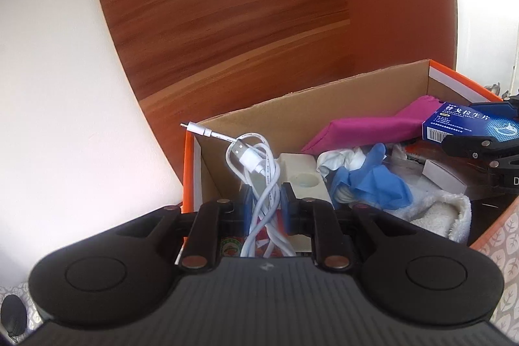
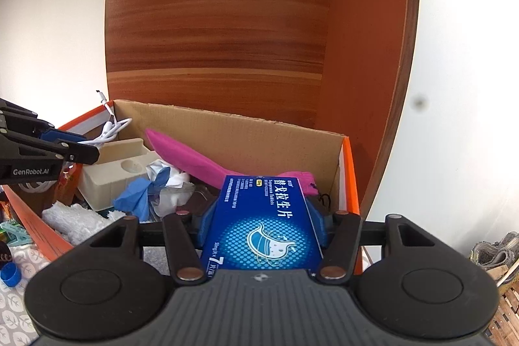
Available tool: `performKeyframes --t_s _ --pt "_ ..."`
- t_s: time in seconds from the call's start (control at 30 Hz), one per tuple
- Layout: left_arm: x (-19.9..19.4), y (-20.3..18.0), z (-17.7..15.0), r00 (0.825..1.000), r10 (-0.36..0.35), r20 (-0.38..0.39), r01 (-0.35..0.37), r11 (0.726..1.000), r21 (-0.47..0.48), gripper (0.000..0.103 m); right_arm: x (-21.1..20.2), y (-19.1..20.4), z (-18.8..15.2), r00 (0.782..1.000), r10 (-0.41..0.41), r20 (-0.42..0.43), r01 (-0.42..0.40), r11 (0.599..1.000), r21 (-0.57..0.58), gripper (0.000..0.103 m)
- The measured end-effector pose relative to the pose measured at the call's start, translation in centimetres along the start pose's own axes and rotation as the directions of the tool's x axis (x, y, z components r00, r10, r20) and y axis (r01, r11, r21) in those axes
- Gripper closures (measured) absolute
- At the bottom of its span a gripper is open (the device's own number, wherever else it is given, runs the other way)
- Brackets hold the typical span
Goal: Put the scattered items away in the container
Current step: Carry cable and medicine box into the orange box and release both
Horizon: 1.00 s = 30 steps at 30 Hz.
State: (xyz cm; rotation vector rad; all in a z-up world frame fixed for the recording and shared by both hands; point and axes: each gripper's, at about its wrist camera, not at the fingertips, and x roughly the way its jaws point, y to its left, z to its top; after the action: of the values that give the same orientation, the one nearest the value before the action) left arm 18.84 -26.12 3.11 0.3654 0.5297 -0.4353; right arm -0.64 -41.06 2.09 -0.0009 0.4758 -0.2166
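A: What does the left wrist view show?

B: The left hand-held gripper (image 1: 265, 206) is clamped on a bundled white USB cable (image 1: 259, 171), its blue pads pressing both sides. The bundle is held above the near left corner of the orange cardboard box (image 1: 324, 93). Inside lie a pink pouch (image 1: 366, 128), a blue glove (image 1: 373, 177), a cream plastic tray (image 1: 301, 174), a white towel (image 1: 447, 213) and a small white box (image 1: 444, 174). At the right edge the right hand-held gripper (image 1: 470, 132) grips a blue medicine box (image 1: 467, 122).

A: And the right wrist view?

B: The right hand-held gripper (image 2: 261, 222) is closed on the medicine box (image 2: 262, 222), held flat above the box's (image 2: 259, 132) near right side, over the pink pouch (image 2: 194, 158). The left hand-held gripper (image 2: 81, 148) enters from the left with the cable (image 2: 112, 128). A blue bottle cap (image 2: 9, 276) lies on the patterned table (image 2: 19, 307) outside.
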Motion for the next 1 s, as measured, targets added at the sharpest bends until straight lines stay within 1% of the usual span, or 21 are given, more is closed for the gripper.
performKeyframes --t_s 0.1,0.27,0.3,0.33,0.37,0.4,0.43,0.5,0.57,0.73,0.77,0.8,0.93,1.0 --pt "-0.1 0.0 -0.1 1.000 0.004 -0.005 -0.004 1.000 -0.002 0.083 0.4 0.2 0.1 1.000 -0.001 0.001 0.001 1.000 -0.010 0.048" --pt "0.0 -0.1 -0.8 0.999 0.033 0.001 -0.033 0.999 -0.003 0.082 0.7 0.4 0.2 1.000 0.003 0.001 -0.003 1.000 -0.009 0.048" --pt "-0.2 0.0 -0.7 0.999 0.036 0.002 -0.036 0.999 -0.003 0.079 0.7 0.4 0.2 1.000 0.002 0.001 -0.002 1.000 -0.005 0.048" --pt "-0.3 0.0 -0.7 0.999 0.038 0.001 -0.038 0.999 -0.004 0.071 0.7 0.4 0.2 1.000 0.000 0.003 0.000 1.000 -0.001 0.048" --pt "-0.3 0.0 -0.8 0.999 0.033 -0.001 -0.033 0.999 -0.008 0.065 0.7 0.5 0.2 1.000 -0.002 0.005 0.002 1.000 0.001 0.047" --pt "-0.5 0.1 -0.8 1.000 0.021 -0.001 -0.021 1.000 -0.012 0.054 0.7 0.6 0.2 1.000 -0.003 0.006 0.003 1.000 0.003 0.046" --pt "-0.7 0.1 -1.1 1.000 0.013 0.003 -0.012 1.000 -0.010 0.049 0.6 0.7 0.2 1.000 -0.002 0.008 0.002 1.000 0.007 0.045" --pt "-1.3 0.0 -1.4 1.000 0.018 0.017 -0.018 1.000 0.000 0.046 0.4 0.8 0.1 1.000 -0.001 0.015 0.000 1.000 0.016 0.037" --pt "-1.9 0.0 -1.8 0.999 0.017 0.031 -0.017 1.000 0.001 0.041 0.2 1.0 0.0 1.000 -0.009 0.025 0.008 1.000 0.022 0.034" --pt "-3.9 1.3 -2.6 0.998 -0.026 0.049 0.029 0.998 -0.055 0.039 -1.0 1.5 -0.2 0.998 -0.016 0.053 0.015 1.000 0.025 0.026" --pt "-4.1 1.4 -2.5 0.998 -0.036 0.054 0.039 0.997 -0.062 0.038 -1.3 1.7 -0.2 0.998 -0.019 0.060 0.017 1.000 0.021 0.021" --pt "-4.4 1.5 -2.5 0.997 -0.053 0.061 0.057 0.996 -0.067 0.038 -1.6 1.9 -0.2 0.998 -0.018 0.065 0.017 1.000 0.015 0.019" --pt "-4.8 1.1 -2.9 0.990 -0.109 0.092 0.116 0.991 -0.071 0.038 -3.0 3.2 -0.3 0.996 -0.016 0.092 0.017 1.000 -0.009 0.017" --pt "-5.8 0.9 -3.4 0.986 -0.110 0.125 0.118 0.991 -0.058 0.036 -3.6 3.9 -0.5 0.994 -0.006 0.105 0.007 1.000 -0.012 0.015"
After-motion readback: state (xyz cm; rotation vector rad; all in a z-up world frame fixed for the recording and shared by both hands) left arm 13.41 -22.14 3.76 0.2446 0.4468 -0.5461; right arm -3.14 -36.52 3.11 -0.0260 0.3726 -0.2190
